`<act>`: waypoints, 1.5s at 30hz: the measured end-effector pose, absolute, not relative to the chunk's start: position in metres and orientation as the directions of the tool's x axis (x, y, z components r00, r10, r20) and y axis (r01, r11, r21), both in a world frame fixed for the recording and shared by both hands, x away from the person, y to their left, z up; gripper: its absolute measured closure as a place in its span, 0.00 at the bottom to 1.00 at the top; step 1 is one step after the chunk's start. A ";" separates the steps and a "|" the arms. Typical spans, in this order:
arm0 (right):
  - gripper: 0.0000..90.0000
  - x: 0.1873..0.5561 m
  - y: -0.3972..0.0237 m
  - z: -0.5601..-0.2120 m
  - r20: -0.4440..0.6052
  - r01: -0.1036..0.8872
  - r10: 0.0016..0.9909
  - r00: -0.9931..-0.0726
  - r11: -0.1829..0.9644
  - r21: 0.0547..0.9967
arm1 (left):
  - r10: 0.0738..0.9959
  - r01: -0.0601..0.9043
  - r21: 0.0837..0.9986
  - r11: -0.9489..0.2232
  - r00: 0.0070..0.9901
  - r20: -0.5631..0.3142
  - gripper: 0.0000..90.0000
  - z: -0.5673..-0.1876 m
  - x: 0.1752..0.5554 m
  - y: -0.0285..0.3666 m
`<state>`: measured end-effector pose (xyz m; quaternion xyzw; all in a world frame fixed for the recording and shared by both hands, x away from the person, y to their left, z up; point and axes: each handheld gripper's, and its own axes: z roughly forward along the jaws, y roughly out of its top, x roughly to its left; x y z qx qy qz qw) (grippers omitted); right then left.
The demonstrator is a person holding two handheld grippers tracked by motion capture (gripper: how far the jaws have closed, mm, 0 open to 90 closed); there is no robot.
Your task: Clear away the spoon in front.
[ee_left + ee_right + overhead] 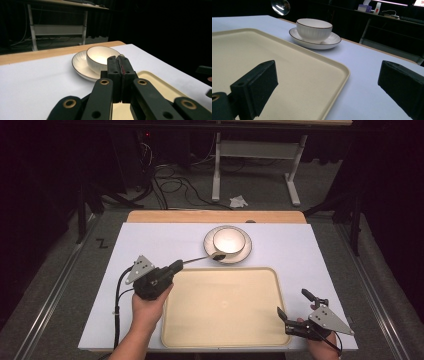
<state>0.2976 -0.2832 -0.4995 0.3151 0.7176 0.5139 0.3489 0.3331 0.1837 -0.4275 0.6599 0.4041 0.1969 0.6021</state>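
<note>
Spoon (202,258) pinched by its handle tip in clamped left gripper (176,266), its head over saucer (245,254) rim beside bowl (229,240) | risk: long lever, spoon may pivot, clip bowl | right gripper (295,307) wide open, empty, by tray (220,340) on worktop (150,235)

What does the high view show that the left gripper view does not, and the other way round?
High view: the whole spoon held by the left gripper, its head near the plate's rim, and the open right gripper. Left gripper view: the shut fingers seen up close. Both: the bowl standing on the plate, and the tray.
</note>
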 end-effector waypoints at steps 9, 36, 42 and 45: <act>0.03 0.297 -0.283 -0.499 -0.178 0.092 0.811 -0.557 0.274 0.957 | 0.743 0.327 0.945 0.029 0.625 -0.239 1.00 -0.455 0.293 0.196; 0.01 0.299 -0.285 -0.500 -0.171 0.106 0.817 -0.551 0.272 0.956 | 0.522 0.555 0.815 0.167 0.651 -0.551 1.00 -0.503 0.294 0.193; 0.01 0.299 -0.286 -0.500 -0.172 0.104 0.814 -0.555 0.273 0.956 | 0.497 0.619 0.763 0.185 0.611 -0.616 0.99 -0.513 0.300 0.192; 0.01 0.300 -0.285 -0.500 -0.172 0.102 0.812 -0.558 0.273 0.957 | 0.496 0.637 0.748 0.186 0.597 -0.631 0.99 -0.516 0.302 0.193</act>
